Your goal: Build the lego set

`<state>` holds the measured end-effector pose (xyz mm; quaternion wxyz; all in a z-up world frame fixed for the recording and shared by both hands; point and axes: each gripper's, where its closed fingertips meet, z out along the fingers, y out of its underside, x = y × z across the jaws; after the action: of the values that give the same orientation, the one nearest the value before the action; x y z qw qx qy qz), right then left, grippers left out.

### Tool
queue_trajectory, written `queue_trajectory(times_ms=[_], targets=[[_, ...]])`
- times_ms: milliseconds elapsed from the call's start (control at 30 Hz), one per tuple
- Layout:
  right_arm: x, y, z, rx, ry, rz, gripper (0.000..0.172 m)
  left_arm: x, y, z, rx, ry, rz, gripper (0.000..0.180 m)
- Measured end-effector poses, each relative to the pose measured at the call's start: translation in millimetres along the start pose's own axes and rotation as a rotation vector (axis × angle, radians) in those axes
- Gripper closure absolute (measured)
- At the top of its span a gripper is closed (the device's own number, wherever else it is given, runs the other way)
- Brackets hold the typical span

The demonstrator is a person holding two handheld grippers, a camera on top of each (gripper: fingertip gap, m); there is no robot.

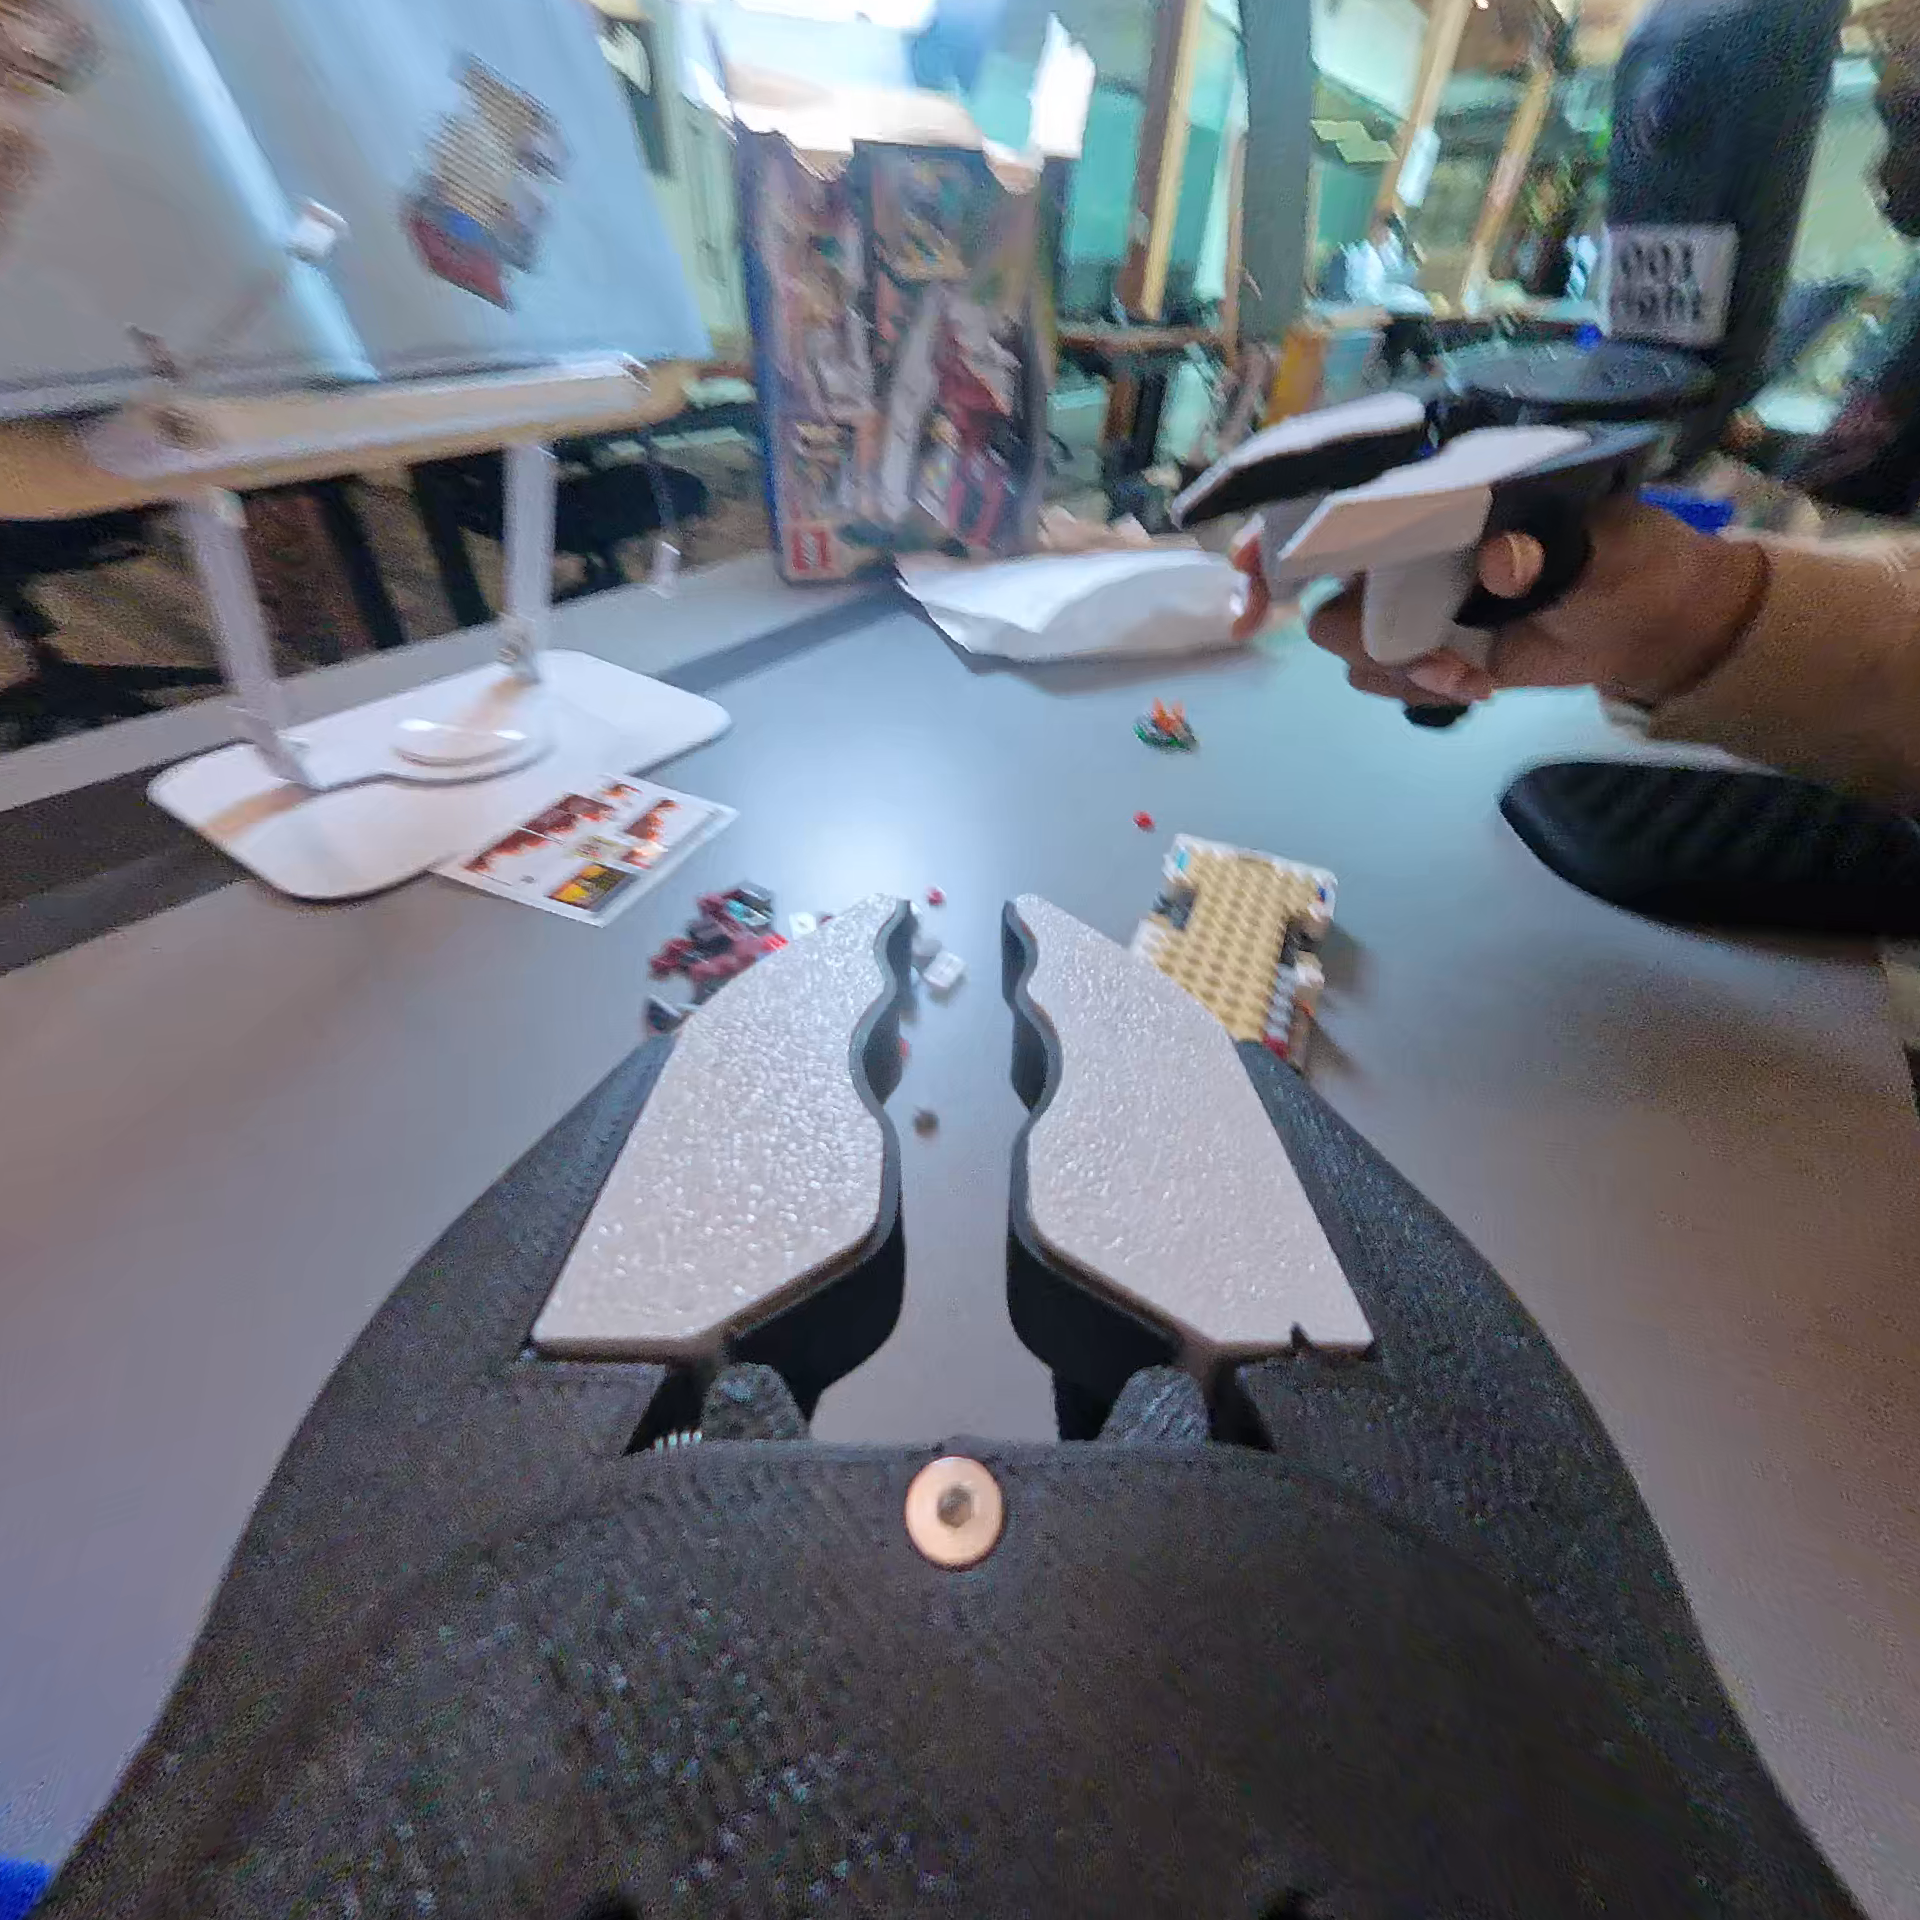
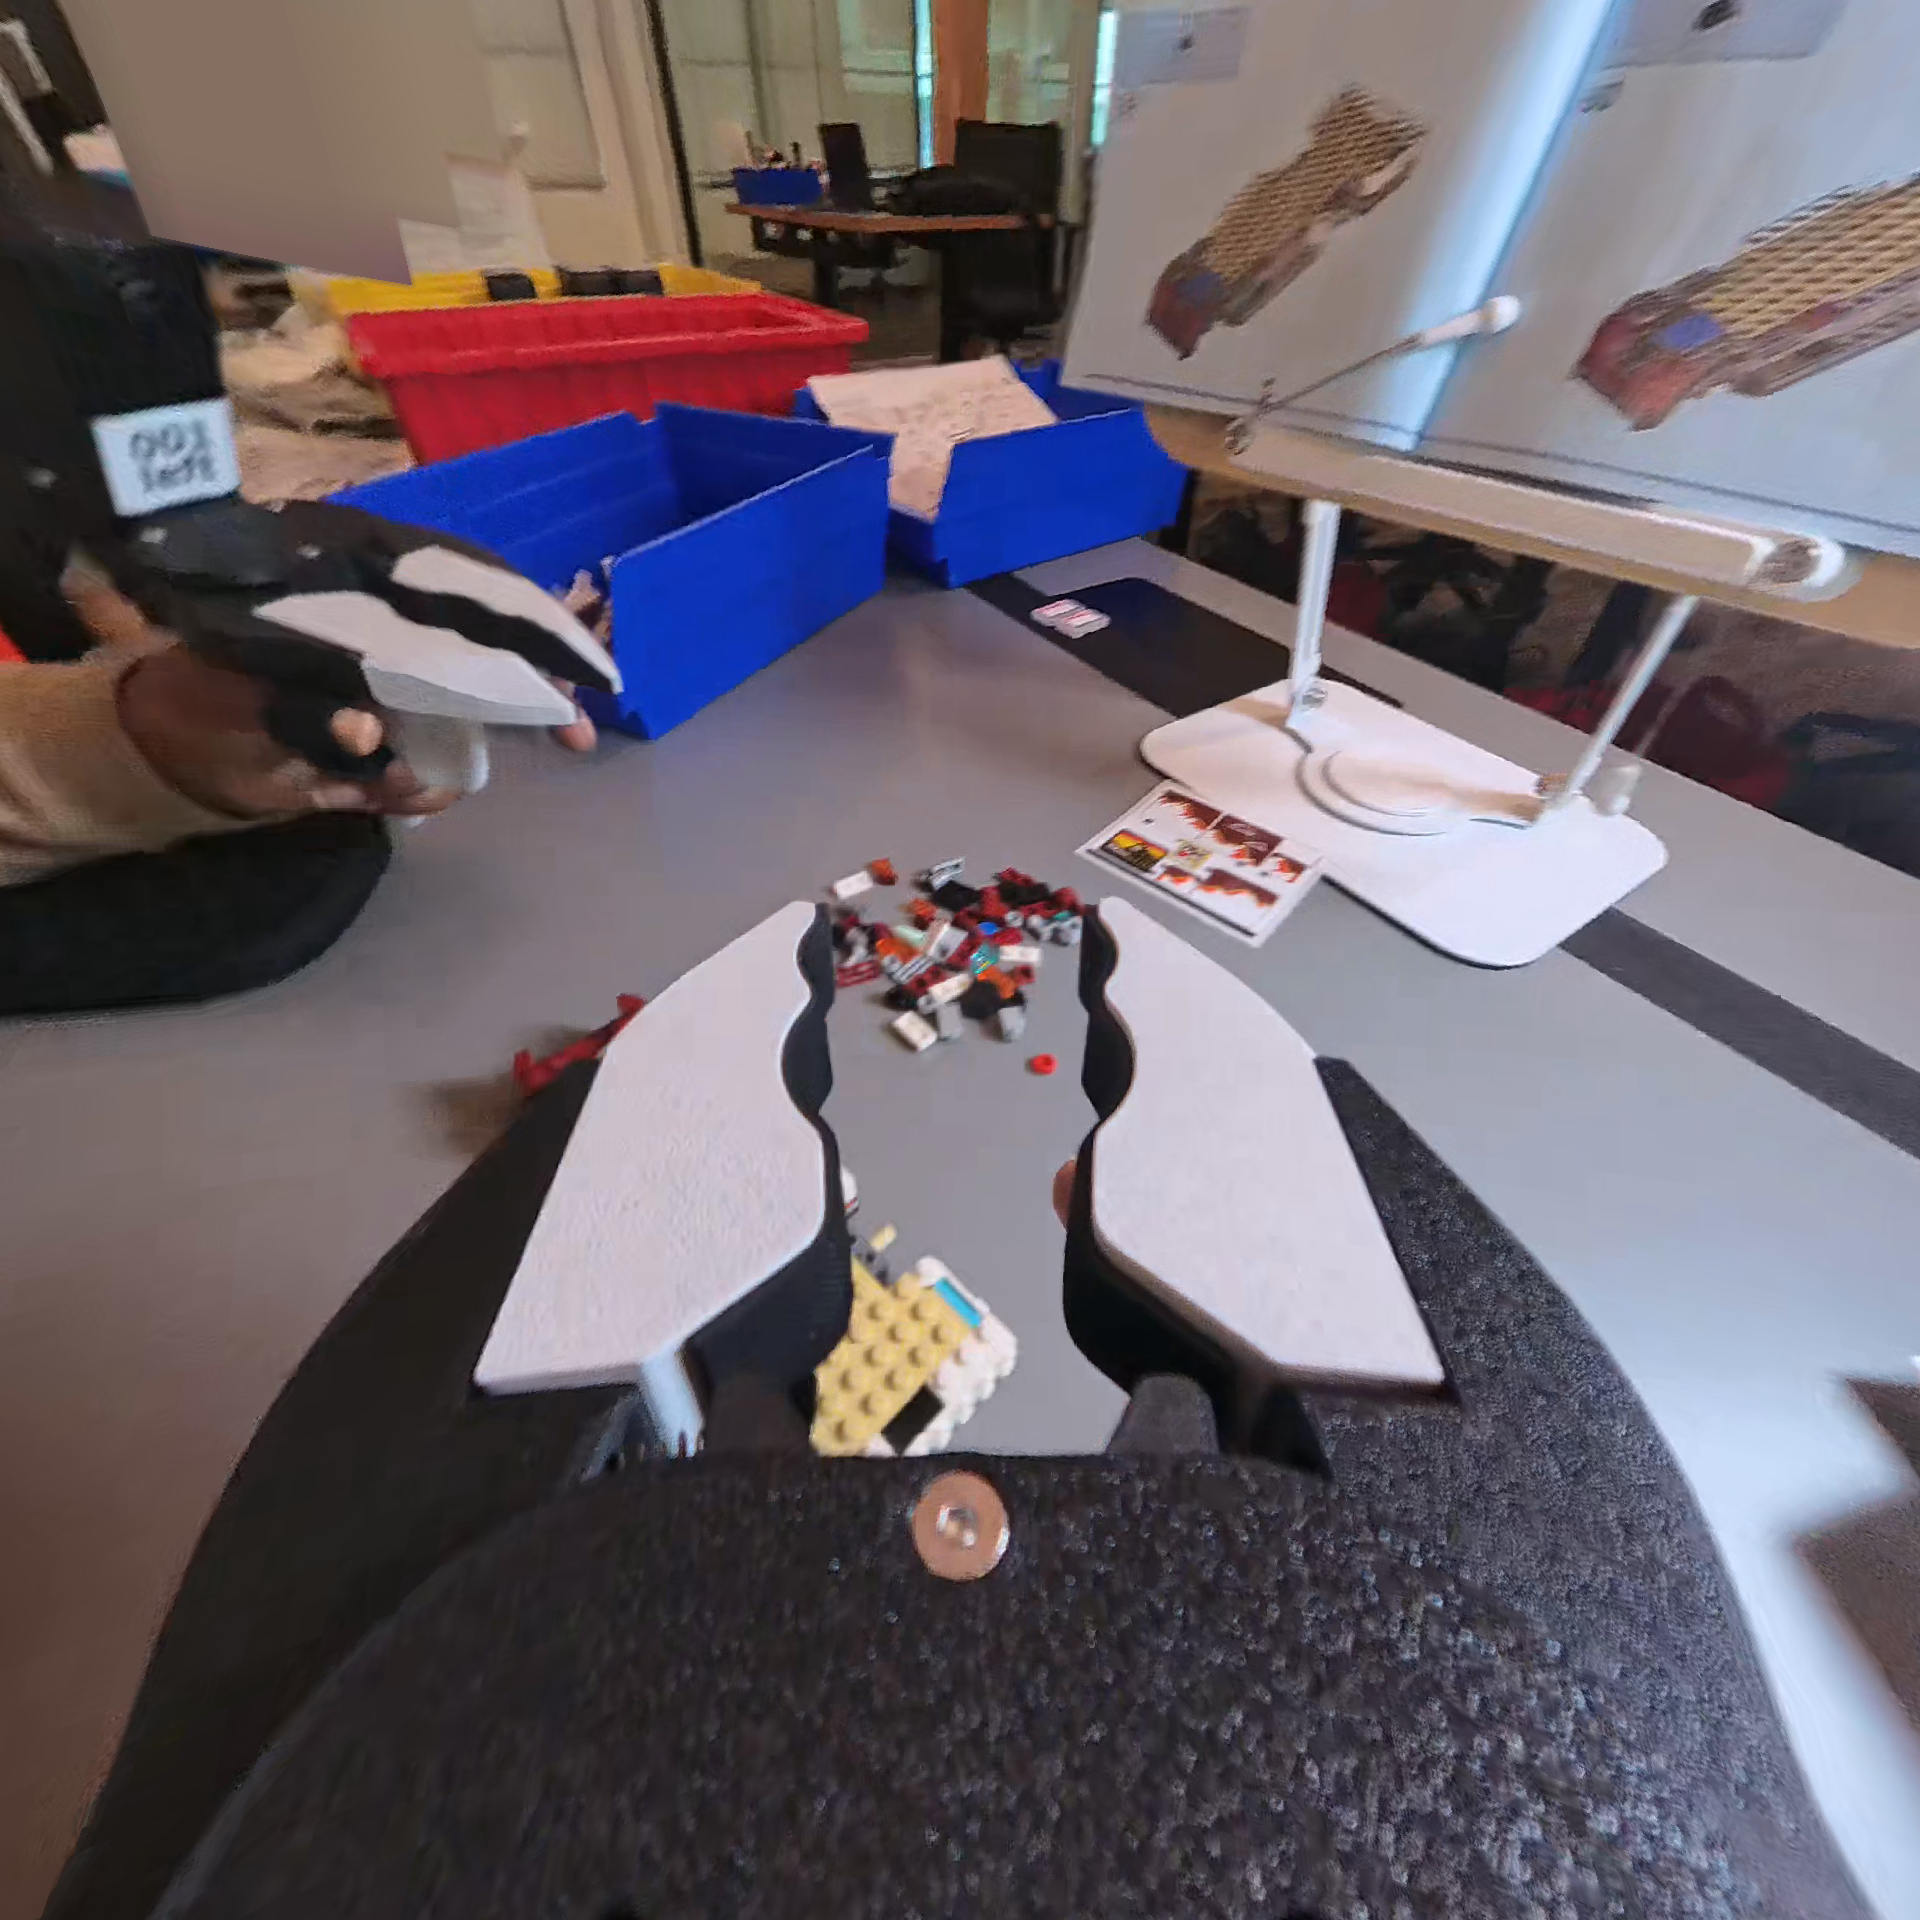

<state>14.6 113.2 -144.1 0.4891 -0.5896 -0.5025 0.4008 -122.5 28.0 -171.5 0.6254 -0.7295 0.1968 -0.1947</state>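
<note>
Left gripper (image 1: 954,914): jaws narrowly parted, nothing between them, raised over the grey table (image 1: 416,1143); a few small white bricks (image 1: 940,966) lay just below its left fingertip, a dark red brick cluster (image 1: 717,935) to its left, and the tan studded plate assembly (image 1: 1242,940) close on its right, long axis running roughly along the fingers. Right gripper (image 2: 954,914): jaws wide apart, gripping nothing; the loose brick pile (image 2: 956,956) lay directly ahead between the fingertips, the left gripper standing well off. Containers beyond: blue bin (image 2: 748,561), contents unclear; second blue bin (image 2: 1039,488), holding paper; red bin (image 2: 603,364), interior hidden.
</note>
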Motion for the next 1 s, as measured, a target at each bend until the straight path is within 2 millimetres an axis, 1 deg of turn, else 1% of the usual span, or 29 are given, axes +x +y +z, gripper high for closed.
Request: queue_trajectory(times_ms=[33, 67, 133, 200, 233, 300, 333, 400, 467, 533, 700, 833, 1000], targets=[[-9, 10, 2, -0.010, -0.021, -0.054, 0.126, 11, 11, 3, -0.064, 0.064, 0.036, 0.160], [-16, 19, 5, -0.012, -0.037, -0.113, 0.126, 17, 22, 5, -0.123, 0.106, 0.091, 0.156], [-25, 34, 11, 0.004, -0.079, -0.193, 0.129, 20, 44, 11, -0.212, 0.153, 0.198, 0.149], [-40, 49, 12, -0.061, -0.182, -0.207, 0.130, 24, 67, 13, -0.304, 0.218, 0.177, 0.139], [-42, 53, 12, -0.077, -0.198, -0.226, 0.129, 30, 77, 14, -0.347, 0.262, 0.143, 0.133], [-45, 62, 13, -0.095, -0.220, -0.248, 0.128, 44, 89, 13, -0.404, 0.335, 0.124, 0.123], [-47, 68, 14, -0.114, -0.231, -0.244, 0.127, 50, 95, 14, -0.433, 0.355, 0.134, 0.118], [-50, 76, 14, -0.144, -0.229, -0.291, 0.127, 58, 105, 16, -0.485, 0.364, 0.186, 0.113], [-52, 78, 14, -0.151, -0.224, -0.331, 0.127, 63, 107, 21, -0.490, 0.342, 0.253, 0.116], [-56, 81, 14, -0.159, -0.239, -0.332, 0.128, 63, 107, 27, -0.485, 0.303, 0.292, 0.130], [-55, 95, 14, -0.223, -0.224, -0.405, 0.129, 65, 107, 30, -0.488, 0.281, 0.271, 0.131], [-56, 96, 16, -0.227, -0.224, -0.403, 0.130, 65, 106, 30, -0.491, 0.274, 0.263, 0.132], [-63, 98, 19, -0.221, -0.235, -0.408, 0.130, 66, 104, 27, -0.491, 0.276, 0.254, 0.132]])
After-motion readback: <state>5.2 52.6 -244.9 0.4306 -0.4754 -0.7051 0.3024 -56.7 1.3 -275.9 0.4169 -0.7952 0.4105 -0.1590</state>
